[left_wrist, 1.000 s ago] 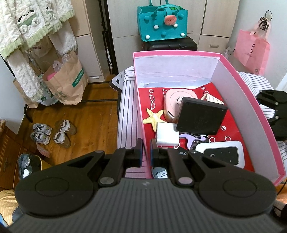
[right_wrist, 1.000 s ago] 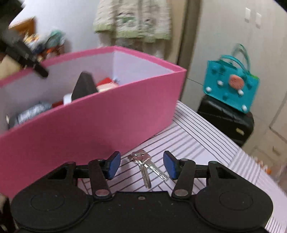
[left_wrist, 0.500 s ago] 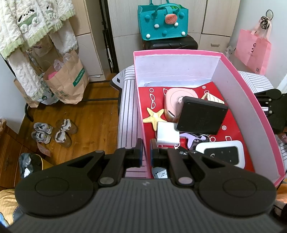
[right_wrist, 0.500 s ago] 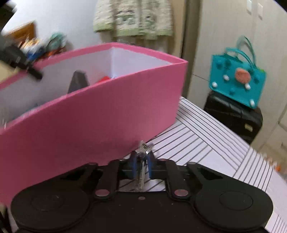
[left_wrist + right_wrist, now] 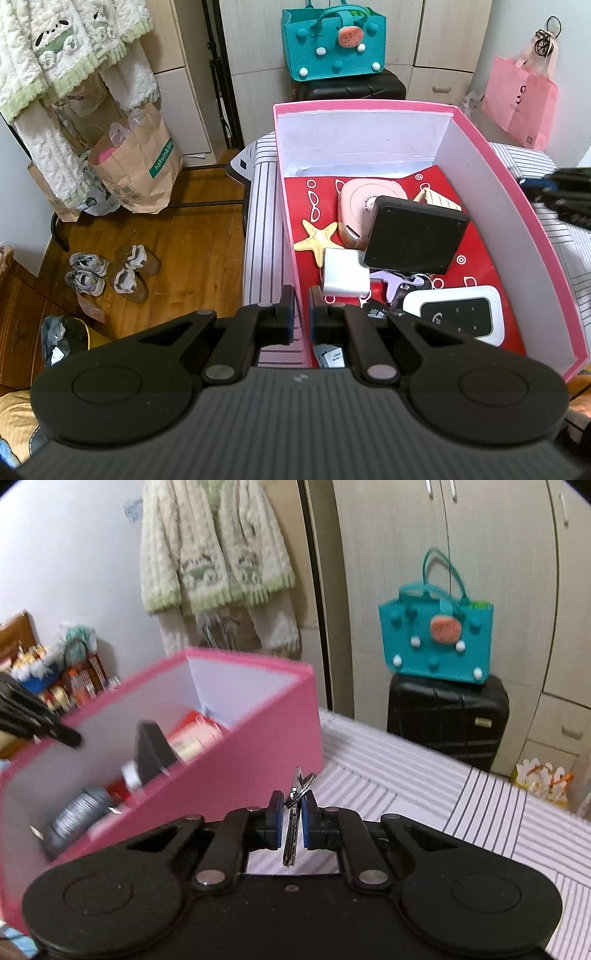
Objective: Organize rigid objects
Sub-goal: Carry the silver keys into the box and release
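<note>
A pink box (image 5: 495, 162) stands on a striped table. It holds a black square device (image 5: 413, 236), a pink round gadget (image 5: 356, 195), a starfish (image 5: 317, 238), a white charger (image 5: 345, 275) and a white remote-like device (image 5: 458, 314). My left gripper (image 5: 301, 317) is shut on the box's left wall near its front corner. My right gripper (image 5: 291, 814) is shut on a bunch of silver keys (image 5: 295, 805), lifted above the table beside the box (image 5: 236, 760). It also shows blurred at the right edge of the left wrist view (image 5: 561, 192).
A teal bag (image 5: 439, 642) sits on a black suitcase (image 5: 447, 716) behind the striped table (image 5: 424, 786). A pink paper bag (image 5: 521, 99) hangs at the right. Paper bags (image 5: 133, 162) and shoes (image 5: 110, 273) lie on the wooden floor left.
My right gripper closed on the keys and lifted them off the table, rising beside the box. My left gripper stayed shut on the box wall.
</note>
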`<action>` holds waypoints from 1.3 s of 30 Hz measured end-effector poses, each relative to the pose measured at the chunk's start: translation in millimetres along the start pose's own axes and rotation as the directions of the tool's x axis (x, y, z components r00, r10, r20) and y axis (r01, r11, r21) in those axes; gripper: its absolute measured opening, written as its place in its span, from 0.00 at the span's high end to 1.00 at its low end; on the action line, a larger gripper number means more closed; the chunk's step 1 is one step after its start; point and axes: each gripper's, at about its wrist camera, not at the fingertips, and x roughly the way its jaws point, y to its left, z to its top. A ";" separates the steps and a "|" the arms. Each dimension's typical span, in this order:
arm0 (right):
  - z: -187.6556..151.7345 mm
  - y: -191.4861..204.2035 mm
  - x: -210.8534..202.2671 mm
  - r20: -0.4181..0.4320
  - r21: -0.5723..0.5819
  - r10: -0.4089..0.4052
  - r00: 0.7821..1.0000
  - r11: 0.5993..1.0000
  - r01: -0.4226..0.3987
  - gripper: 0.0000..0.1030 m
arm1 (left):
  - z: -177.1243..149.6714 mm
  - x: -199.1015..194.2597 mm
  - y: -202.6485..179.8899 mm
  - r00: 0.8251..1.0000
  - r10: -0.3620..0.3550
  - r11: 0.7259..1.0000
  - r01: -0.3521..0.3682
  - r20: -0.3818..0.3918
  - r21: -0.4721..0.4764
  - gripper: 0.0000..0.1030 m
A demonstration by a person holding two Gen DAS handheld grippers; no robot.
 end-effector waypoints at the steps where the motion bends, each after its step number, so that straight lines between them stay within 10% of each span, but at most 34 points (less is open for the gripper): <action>1: 3.9 2.5 -8.3 0.016 0.008 0.013 1.000 1.000 -0.013 0.88 | 0.0 0.0 -0.3 1.000 -0.001 1.000 0.001 -0.001 0.001 0.95; 10: 29.8 35.2 -54.7 0.083 -0.011 0.191 0.978 0.982 -0.191 0.88 | 3.7 -0.1 -4.1 0.999 0.036 0.999 -0.037 -0.026 -0.026 0.96; 25: 52.4 83.8 -12.0 -0.167 -0.187 0.413 0.896 0.879 -0.440 0.88 | 4.3 -2.2 -8.1 0.990 0.135 0.972 -0.140 -0.041 -0.189 0.97; 39: 51.8 127.3 44.1 -0.331 0.066 0.459 0.824 0.883 -0.465 0.88 | 2.7 -6.1 -5.9 0.997 0.074 0.994 -0.077 -0.034 -0.084 0.98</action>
